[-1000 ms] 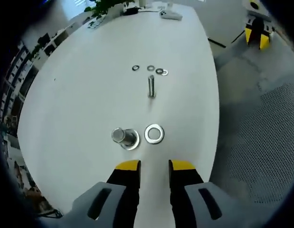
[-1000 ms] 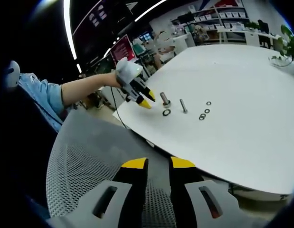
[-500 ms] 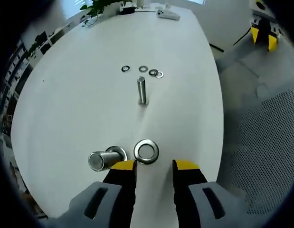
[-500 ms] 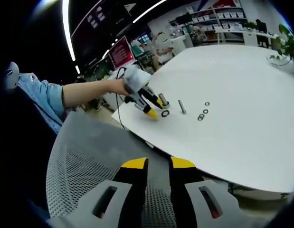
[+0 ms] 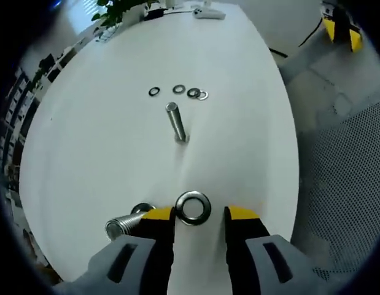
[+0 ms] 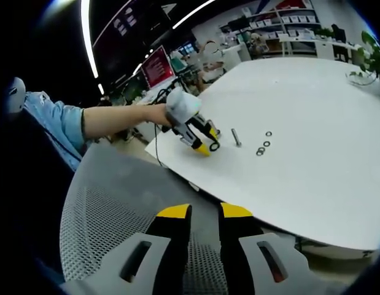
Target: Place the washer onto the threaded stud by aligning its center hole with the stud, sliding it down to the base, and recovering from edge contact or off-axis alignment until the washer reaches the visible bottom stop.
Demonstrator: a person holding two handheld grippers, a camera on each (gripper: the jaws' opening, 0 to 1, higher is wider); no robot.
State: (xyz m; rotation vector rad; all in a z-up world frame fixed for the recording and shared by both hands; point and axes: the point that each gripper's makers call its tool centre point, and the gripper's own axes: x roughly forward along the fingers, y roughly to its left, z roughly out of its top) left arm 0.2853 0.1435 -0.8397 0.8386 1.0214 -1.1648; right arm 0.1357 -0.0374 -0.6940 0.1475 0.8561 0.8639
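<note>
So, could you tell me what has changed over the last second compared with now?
The left gripper has come down to the table and now straddles the large washer with open jaws, not yet gripping it. The right gripper has stayed open over the mesh chair. The thick stud, thin stud and small washers lie where they were.

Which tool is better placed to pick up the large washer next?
Left. The left tool has its open jaws on either side of the large washer on the table; the right tool hangs off the table edge.

Shiny metal washer (image 5: 193, 208) and threaded metal stud (image 5: 123, 225) lie on a smooth matt white table (image 5: 104, 141).
</note>
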